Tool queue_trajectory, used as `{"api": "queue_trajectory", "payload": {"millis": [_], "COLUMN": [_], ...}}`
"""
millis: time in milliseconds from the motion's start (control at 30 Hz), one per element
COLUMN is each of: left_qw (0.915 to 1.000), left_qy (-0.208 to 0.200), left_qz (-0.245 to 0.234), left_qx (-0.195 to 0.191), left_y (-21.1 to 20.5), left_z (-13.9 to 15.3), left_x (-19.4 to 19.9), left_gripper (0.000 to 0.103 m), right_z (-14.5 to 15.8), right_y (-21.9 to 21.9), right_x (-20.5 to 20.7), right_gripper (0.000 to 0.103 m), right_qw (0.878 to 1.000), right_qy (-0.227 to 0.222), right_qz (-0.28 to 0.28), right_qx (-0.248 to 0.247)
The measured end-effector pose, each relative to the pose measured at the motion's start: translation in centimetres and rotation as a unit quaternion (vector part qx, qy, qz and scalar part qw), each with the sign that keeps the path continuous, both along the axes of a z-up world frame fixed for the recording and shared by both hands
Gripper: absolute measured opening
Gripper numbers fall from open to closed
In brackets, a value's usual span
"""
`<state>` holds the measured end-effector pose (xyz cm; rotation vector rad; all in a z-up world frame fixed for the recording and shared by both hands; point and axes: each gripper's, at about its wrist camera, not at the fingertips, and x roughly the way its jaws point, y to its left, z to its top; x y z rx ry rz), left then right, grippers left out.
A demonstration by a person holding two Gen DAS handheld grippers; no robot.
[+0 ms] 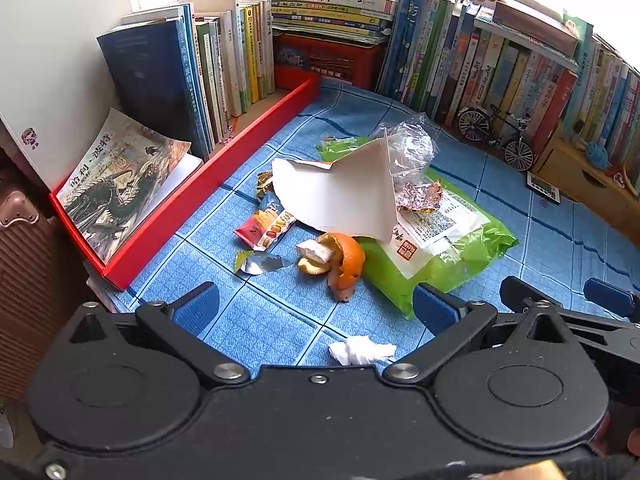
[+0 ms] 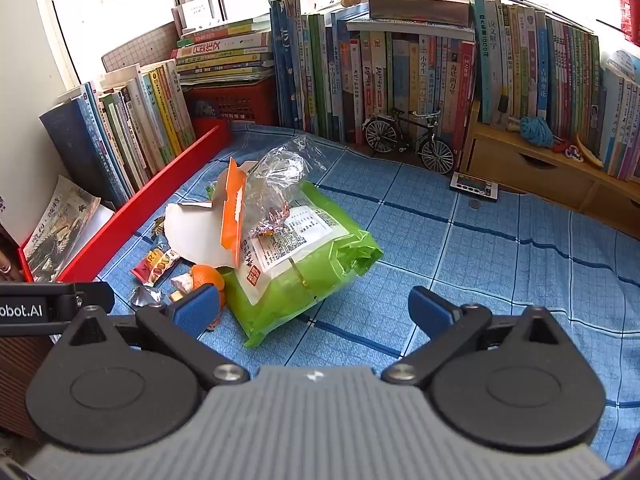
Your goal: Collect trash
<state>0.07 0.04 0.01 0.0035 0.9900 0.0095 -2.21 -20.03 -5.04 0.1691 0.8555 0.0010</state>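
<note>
1. The task looked not yet started: all the trash lay in 1 loose heap on the blue cloth [image 1: 540, 240], and no bin or collecting bag was visible in either view.
2. The left gripper [image 1: 316, 308] hung above the cloth with its jaws fully apart and nothing between them. The right gripper [image 2: 316, 312] was the same: wide open and empty.
3. In the left wrist view, a crumpled white tissue [image 1: 362, 350] lay closest, at 6 o'clock from the heap and apart from it.
4. The orange peel [image 1: 340, 260] was at the heap's near edge, touching the green plastic package [image 1: 460, 256] at its 3 o'clock.
5. A snack wrapper [image 1: 264, 226] and a silver foil scrap [image 1: 260, 262] lay at 9 o'clock of the peel.
6. The white cardboard piece [image 1: 340, 192] leaned over the heap; clear plastic film [image 1: 412, 148] sat at its 1 o'clock.
7. In my judgement, every piece was still left to collect.
</note>
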Motion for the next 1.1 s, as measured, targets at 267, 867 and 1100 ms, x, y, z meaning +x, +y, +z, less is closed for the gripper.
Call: {"api": "queue_trajectory", "payload": {"millis": [267,867,1100], "left_qw": [1.0000,1.0000,1.0000], "left_qy": [-0.001,-0.001,-0.001], "left_qz": [0.000,0.000,0.000], "left_qx": [0.000,0.000,0.001], "left_y": [-0.01,-0.03,0.30], "left_z": [0.00,-0.01,-0.17], "left_x": [-0.03,-0.04,-0.10], "left_gripper": [0.103,0.103,0.103], "right_z": [-0.01,-0.07,-0.05], "right_y": [0.04,0.05,0.01], "right_x": [-0.16,-0.31,-0.31], "right_gripper": [0.103,0.103,0.103], "right_qw": [1.000,1.000,1.000], "right_qy": [0.000,0.001,0.001], "right_qz": [0.000,0.000,0.001], "right_qx": [0.000,-0.001,-0.001]}}
